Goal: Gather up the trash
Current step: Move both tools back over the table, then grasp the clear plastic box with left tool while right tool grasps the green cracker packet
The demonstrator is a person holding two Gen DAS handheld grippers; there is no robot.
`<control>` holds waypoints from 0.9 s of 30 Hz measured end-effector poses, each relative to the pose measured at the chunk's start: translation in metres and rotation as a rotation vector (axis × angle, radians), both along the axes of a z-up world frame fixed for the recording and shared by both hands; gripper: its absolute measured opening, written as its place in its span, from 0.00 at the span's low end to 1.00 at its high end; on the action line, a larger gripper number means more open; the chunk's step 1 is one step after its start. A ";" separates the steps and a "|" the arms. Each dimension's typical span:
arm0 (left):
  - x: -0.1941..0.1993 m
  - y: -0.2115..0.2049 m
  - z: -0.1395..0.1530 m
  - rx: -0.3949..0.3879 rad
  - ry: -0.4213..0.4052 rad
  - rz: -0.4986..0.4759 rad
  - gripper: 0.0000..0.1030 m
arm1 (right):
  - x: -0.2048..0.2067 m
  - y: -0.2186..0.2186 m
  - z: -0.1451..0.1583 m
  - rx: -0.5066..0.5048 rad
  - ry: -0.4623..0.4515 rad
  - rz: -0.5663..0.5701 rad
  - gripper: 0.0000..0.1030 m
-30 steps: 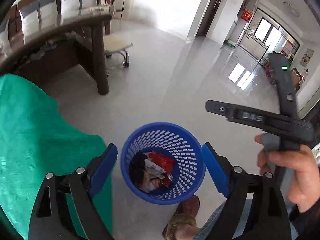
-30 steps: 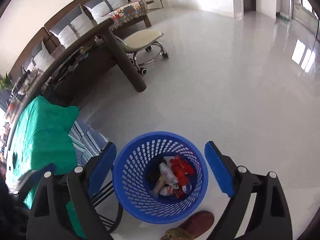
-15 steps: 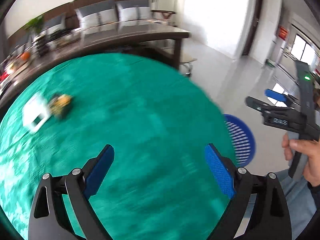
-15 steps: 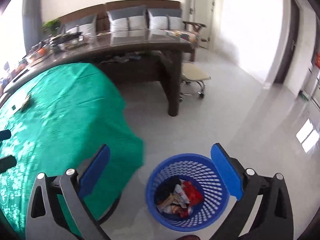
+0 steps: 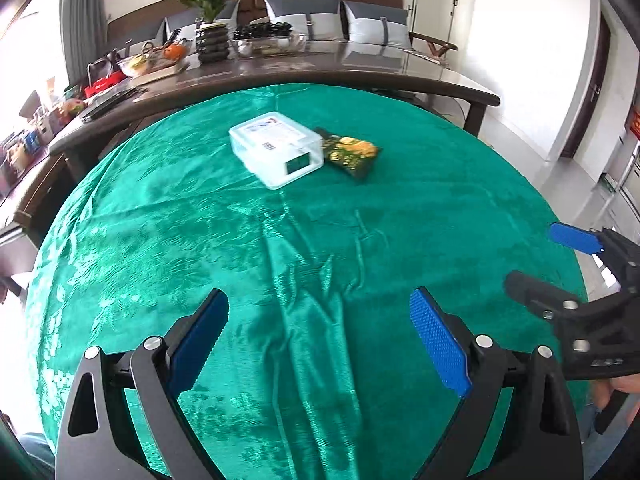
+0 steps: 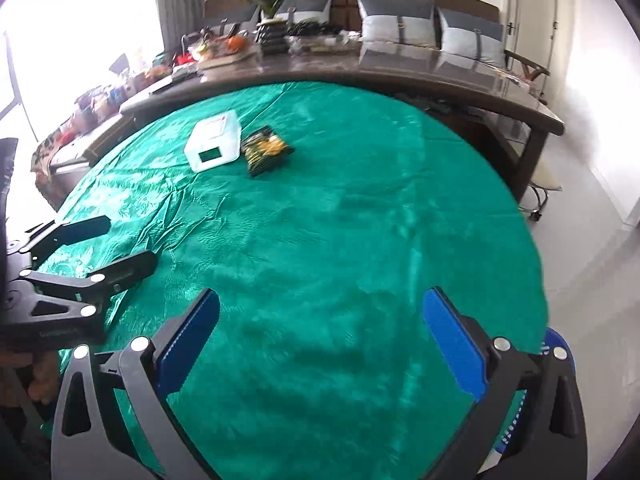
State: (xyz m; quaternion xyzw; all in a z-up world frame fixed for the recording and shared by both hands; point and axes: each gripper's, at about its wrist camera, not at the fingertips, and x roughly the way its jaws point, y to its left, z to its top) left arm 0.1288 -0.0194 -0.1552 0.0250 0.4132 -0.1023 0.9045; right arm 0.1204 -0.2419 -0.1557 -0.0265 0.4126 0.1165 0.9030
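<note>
A clear plastic box (image 5: 276, 148) with a white label and barcode on its lid is lying flat on the green tablecloth (image 5: 320, 240), far side of the table. A dark snack wrapper (image 5: 350, 152) (yellow print, somewhat crumpled) is lying just beside it, apparently touching. The blue slotted trash basket (image 6: 558, 346) is peeking out past the table's edge.

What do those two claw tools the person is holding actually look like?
Both match: the left gripper and right gripper are matte black plastic frames with triangular cut-outs and silver rivets at the joints. Their jaws are long, flat fingers faced with blue, finely dimpled pads. Small pale lettering sits on the body; it is too small to read. No cables show.
</note>
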 end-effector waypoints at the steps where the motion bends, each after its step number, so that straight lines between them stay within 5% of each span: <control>1: -0.001 0.004 -0.001 0.005 -0.002 0.004 0.89 | 0.005 0.005 -0.004 -0.020 0.003 0.006 0.96; 5: -0.002 0.012 -0.007 0.022 0.010 0.008 0.90 | 0.008 0.015 -0.027 -0.077 0.029 -0.003 0.96; 18: 0.022 0.020 -0.010 -0.073 0.067 0.050 0.90 | 0.008 0.013 -0.032 -0.067 0.059 -0.043 0.96; 24: 0.081 0.003 0.037 -0.055 -0.013 0.061 0.90 | 0.005 0.014 -0.032 -0.081 0.052 -0.044 0.96; 27: 0.131 -0.002 0.045 -0.055 0.019 0.111 0.90 | 0.006 0.012 -0.032 -0.067 0.060 -0.044 0.96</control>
